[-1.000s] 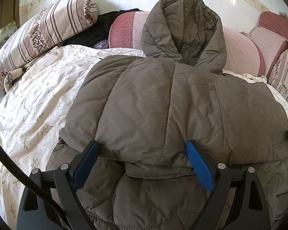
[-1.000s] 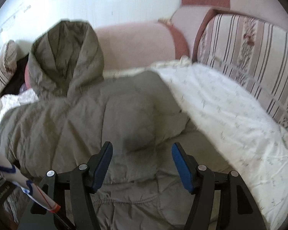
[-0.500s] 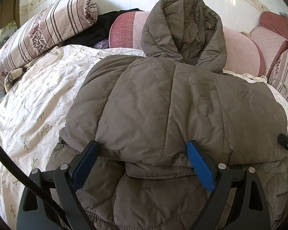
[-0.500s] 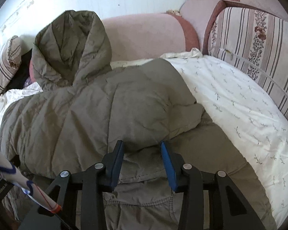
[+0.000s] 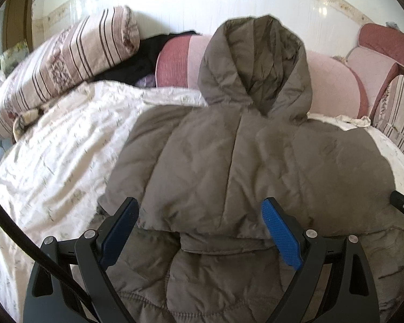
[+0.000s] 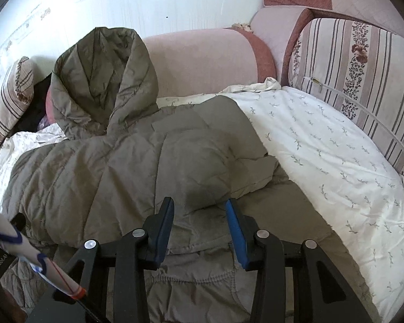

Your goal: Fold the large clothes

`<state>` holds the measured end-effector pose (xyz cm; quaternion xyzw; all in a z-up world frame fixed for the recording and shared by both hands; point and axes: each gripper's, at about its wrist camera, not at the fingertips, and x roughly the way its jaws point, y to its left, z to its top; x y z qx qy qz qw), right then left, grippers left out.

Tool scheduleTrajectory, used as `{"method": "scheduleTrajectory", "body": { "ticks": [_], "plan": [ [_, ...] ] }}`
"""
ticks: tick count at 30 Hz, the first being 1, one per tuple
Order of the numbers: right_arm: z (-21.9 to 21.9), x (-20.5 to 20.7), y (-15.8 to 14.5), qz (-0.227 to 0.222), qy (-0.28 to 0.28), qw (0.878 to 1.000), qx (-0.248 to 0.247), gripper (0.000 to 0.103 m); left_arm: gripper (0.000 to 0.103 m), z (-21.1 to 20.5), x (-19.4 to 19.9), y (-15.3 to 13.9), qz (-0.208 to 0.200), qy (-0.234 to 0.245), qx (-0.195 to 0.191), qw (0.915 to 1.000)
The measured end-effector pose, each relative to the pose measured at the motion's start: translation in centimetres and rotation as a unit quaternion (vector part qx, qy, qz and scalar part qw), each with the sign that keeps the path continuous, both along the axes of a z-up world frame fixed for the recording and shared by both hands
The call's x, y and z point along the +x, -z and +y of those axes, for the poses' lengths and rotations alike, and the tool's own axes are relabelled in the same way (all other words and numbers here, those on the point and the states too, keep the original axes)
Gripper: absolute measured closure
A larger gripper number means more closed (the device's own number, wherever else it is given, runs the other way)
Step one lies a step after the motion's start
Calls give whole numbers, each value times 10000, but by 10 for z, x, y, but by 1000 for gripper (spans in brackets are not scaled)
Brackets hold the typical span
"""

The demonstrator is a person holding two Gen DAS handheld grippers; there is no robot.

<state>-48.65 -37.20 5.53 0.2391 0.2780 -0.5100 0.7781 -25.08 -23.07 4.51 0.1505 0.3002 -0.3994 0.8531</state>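
A grey-brown padded jacket (image 5: 229, 161) lies on a floral sheet (image 5: 62, 145) over a sofa bed, its hood (image 6: 102, 80) propped against the pink backrest (image 6: 202, 62). The left gripper (image 5: 202, 226) hangs spread wide over the jacket's folded-over lower edge, pinching nothing. The right gripper (image 6: 200, 220) has just been narrowing — a bulge of jacket fabric sits between its blue pads, though whether they press it I cannot tell.

Both cameras sit low and close over the near edge of the bed covered by a white leaf-print sheet (image 6: 323, 148), looking down and across it toward the pink padded headboard (image 5: 334, 91). The left view faces the bed's left corner, the right view its right edge. Both share the grey-brown quilted hooded jacket (image 5: 242, 161) (image 6: 115, 167).
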Motion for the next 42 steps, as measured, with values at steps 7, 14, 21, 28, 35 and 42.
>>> {"method": "scheduleTrajectory", "body": {
  "ticks": [7, 14, 21, 28, 35, 42],
  "plan": [
    [12, -21, -15, -138, -37, 9999, -12, 59, 11, 12, -16, -22, -192, -24, 114, 9997],
    [35, -51, -34, -485, -39, 9988, 31, 59, 11, 53, -35, -43, 234, -59, -89, 9997],
    [74, -100, -31, -514, -62, 9985, 167, 53, 11, 114, -63, -34, 551, -352, 78, 9978],
    [107, -116, 4, -295, -222, 9960, 820, 53, 11, 140, -106, 0, 583, -229, 747, 9952],
    [137, -97, 37, 298, -514, 9936, 960, 47, 10, 137, -130, 35, 551, -126, 1310, 9898],
    [137, -85, 50, 687, -592, 9929, 772, 41, 1, 136, -127, 42, 589, -292, 1339, 9888]
  ]
}}
